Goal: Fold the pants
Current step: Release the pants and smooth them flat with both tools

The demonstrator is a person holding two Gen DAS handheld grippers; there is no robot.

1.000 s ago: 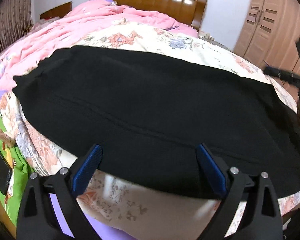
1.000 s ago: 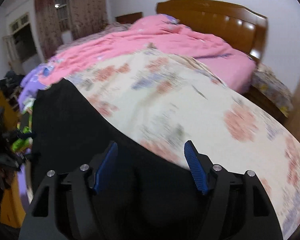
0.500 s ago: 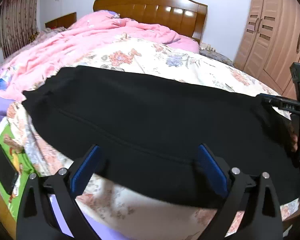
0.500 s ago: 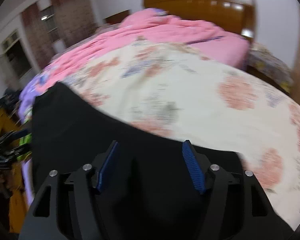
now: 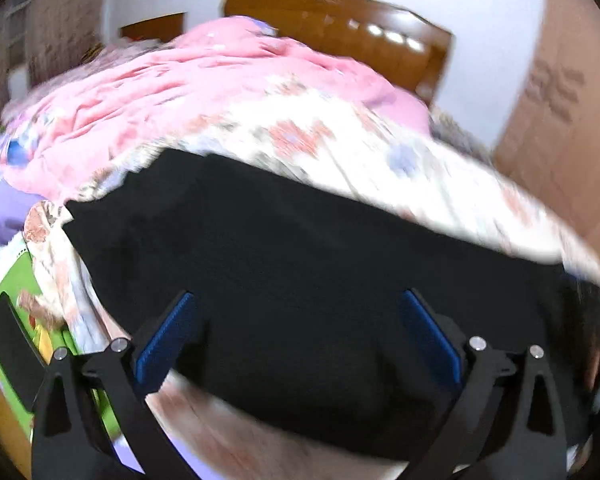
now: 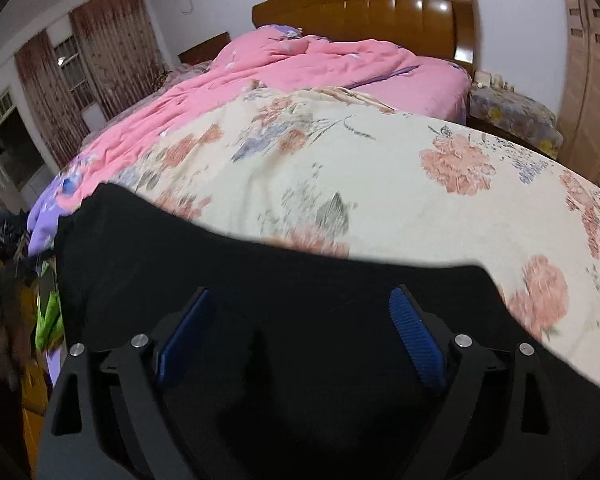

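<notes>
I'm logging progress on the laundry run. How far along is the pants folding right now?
Done: the black pants lie flat as one long band across the floral quilt, apparently folded lengthwise. In hand: nothing; the left gripper and right gripper hover over the cloth, jaws just opened wide, pads pressing nothing. Left: probably folding the band end to end.

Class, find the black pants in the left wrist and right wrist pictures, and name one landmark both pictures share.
Left wrist: black pants span the middle and lower picture, on the floral sheet.
Right wrist: pants fill the lower left and centre.
Shared landmark: the wooden headboard at the top.
</notes>
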